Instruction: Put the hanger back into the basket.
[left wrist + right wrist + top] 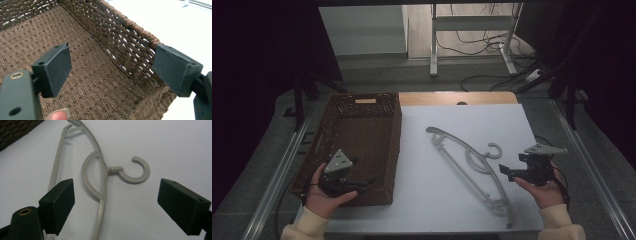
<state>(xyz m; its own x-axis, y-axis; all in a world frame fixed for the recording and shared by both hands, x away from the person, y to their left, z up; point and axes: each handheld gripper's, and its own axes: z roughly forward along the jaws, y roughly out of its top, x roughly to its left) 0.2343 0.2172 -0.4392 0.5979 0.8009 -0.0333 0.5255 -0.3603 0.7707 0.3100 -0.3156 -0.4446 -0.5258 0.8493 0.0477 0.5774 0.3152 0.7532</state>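
White tabletop (427,200): grey plastic hanger (472,162) lies centre-right, just left of gaping right gripper (512,171); left gripper (354,186), also gaping, is held over wicker basket (362,107).

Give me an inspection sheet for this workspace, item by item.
Surface: white table top, bare wooden strip at its far edge.
Job's things: brown woven basket at left, nothing seen inside; grey plastic hanger lying flat right of it, hook toward the right claw.
Clutter: nothing seen.
Grippers: left claw open over the basket's near corner; right claw open, aimed at the hanger, touching nothing.
Cables: a black lead trails from each claw; loose wires on the floor beyond the table.
Surroundings: dark curtains both sides, metal frame legs behind.
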